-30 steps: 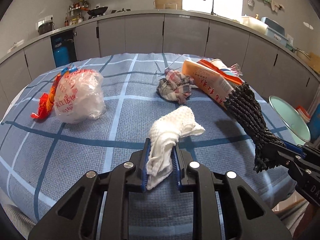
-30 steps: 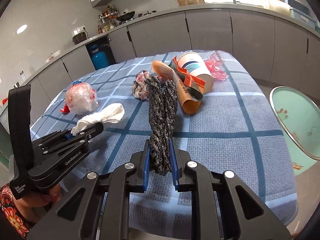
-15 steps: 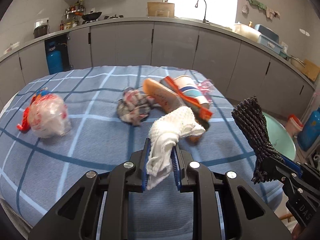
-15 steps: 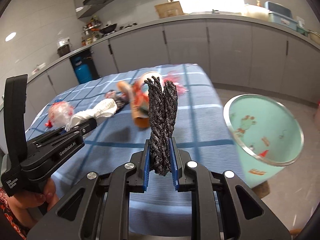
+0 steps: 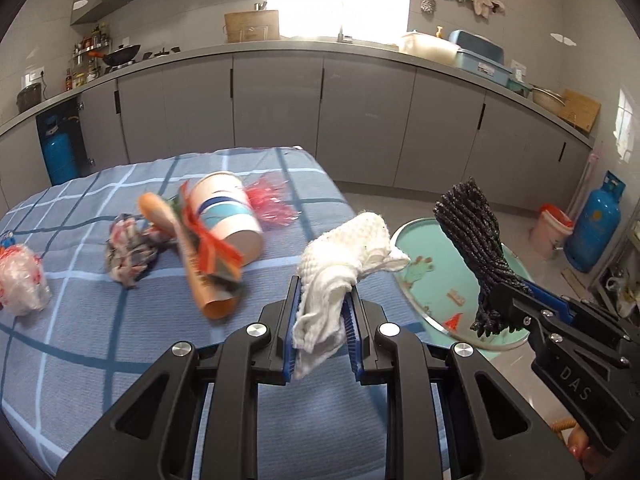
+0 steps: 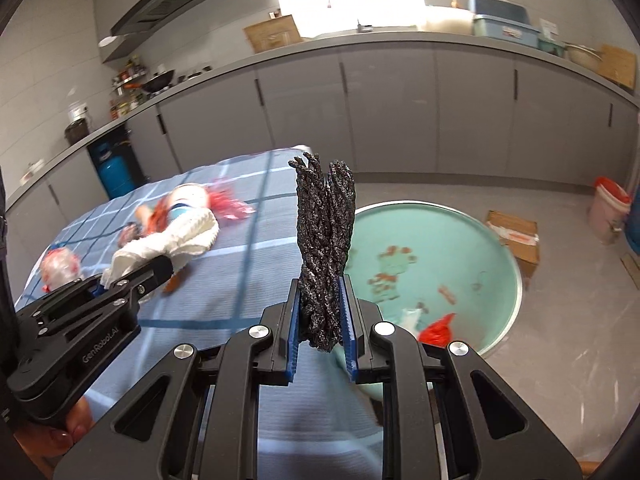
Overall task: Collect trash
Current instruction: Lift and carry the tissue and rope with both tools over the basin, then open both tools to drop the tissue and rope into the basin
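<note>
My left gripper is shut on a white knitted cloth, held above the table's right edge. My right gripper is shut on a black twisted rope bundle, held upright beside the table and over the near rim of a teal round basin on the floor. The basin also shows in the left wrist view, with small scraps inside. The rope bundle and right gripper show at the right of the left wrist view. The white cloth shows in the right wrist view.
On the blue checked tablecloth lie a paper cup, an orange wrapper, a crumpled checked cloth, pink plastic and a white plastic bag. A cardboard box, bucket and blue gas cylinder stand on the floor.
Both grippers have swung right, off the table's middle toward its right edge and the teal basin, which now fills more of both views. Both keep their hold.
</note>
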{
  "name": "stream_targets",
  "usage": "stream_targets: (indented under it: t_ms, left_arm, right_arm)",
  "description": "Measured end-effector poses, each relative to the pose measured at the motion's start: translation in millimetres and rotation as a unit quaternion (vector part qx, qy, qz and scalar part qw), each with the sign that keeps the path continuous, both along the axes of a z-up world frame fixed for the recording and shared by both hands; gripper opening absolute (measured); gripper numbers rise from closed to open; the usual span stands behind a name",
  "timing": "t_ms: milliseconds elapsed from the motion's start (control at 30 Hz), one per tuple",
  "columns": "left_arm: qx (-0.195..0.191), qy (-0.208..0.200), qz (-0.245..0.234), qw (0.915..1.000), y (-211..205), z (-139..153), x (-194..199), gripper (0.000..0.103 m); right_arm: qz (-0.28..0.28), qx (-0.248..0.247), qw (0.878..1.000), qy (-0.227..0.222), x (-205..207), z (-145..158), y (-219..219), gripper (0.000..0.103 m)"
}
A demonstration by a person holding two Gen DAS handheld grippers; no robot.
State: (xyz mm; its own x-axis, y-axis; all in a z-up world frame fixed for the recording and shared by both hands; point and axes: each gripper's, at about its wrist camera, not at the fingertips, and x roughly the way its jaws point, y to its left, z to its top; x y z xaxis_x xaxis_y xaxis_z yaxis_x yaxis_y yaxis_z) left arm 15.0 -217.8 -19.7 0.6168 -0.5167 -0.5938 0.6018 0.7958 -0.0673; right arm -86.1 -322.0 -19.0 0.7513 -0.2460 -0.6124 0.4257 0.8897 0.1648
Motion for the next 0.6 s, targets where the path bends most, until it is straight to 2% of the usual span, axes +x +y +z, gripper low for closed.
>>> stream_targets:
  t_ms: [400, 600]
  left_arm:
    - [0.021, -0.007, -0.025, 0.9994, -90.4, -12.1, -8.4, 0.022]
    - [0.037, 0.014, -0.024, 0.9989, -117.5, -30.6, -0.2, 0.022]
  right_arm:
    - [-0.067, 0.015, 0.997, 0.02, -7.0, -26.5, -68.3, 0.019]
    - [-0.086, 0.029, 0.996, 0.023, -7.5, -37.8, -87.9, 0.019]
